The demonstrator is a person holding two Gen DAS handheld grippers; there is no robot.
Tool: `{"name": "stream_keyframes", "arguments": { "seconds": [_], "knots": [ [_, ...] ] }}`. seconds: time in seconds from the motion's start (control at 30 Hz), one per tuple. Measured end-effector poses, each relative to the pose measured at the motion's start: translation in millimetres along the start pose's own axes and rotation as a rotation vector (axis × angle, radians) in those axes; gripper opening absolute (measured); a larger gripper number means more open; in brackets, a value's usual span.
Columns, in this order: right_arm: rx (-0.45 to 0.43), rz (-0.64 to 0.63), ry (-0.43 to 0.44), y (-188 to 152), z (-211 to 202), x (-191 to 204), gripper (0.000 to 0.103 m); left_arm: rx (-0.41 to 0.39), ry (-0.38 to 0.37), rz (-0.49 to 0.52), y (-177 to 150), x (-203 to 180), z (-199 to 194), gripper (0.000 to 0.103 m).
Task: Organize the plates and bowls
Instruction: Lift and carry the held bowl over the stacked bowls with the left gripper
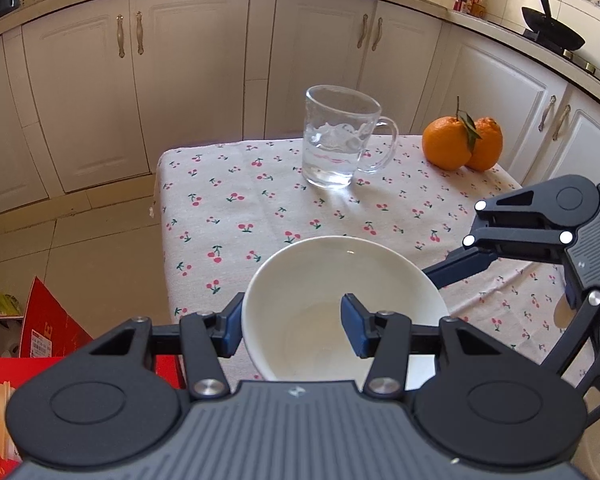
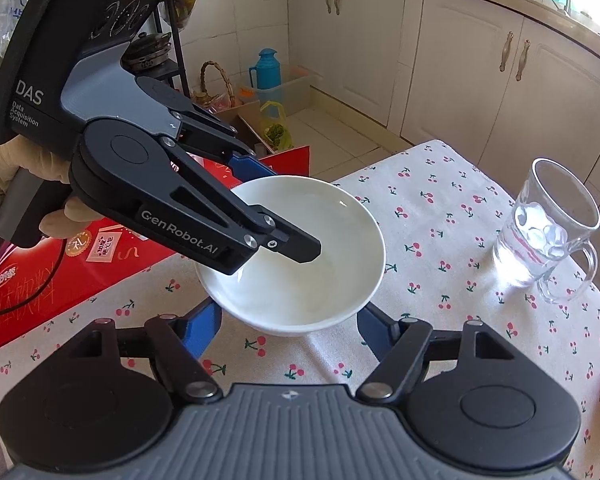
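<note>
**One white bowl, two grippers at its rim**

The small table point(image 1: 204, 184), draped in a cherry-print cloth, ends just left of the bowl point(image 1: 332, 280), where red cartons point(image 2: 60, 264) stand on the tiled floor. Bare cloth lies open between the bowl and the far edge.

There is one bowl, smooth, round and glossy white, on the table's near left part. One clear glass mug point(image 1: 340, 136) with a handle stands farther back, and two dimpled oranges point(image 1: 462, 144) sit touching at the far right.

The left gripper point(image 1: 292, 328) is clamped narrowly over the bowl's rim, one blue finger inside, one outside. The right gripper point(image 2: 288, 330) straddles the bowl's opposite side; whether its pads press I cannot tell.
</note>
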State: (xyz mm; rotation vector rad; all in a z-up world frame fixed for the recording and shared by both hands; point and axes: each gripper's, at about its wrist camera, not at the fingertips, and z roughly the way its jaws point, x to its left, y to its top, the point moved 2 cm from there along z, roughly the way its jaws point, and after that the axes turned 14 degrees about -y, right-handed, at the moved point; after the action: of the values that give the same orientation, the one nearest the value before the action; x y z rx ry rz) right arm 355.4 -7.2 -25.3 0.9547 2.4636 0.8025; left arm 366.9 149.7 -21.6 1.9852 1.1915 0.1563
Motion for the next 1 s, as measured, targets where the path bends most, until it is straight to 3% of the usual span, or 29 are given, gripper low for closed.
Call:
{"name": "stream_keyframes", "arguments": {
  "seconds": [1.0],
  "knots": [
    [-0.064, 0.067, -0.094, -95, -168, 23, 0.079, -0.054, -0.058, 0.133, -27, -174, -54, 0.049]
  ]
}}
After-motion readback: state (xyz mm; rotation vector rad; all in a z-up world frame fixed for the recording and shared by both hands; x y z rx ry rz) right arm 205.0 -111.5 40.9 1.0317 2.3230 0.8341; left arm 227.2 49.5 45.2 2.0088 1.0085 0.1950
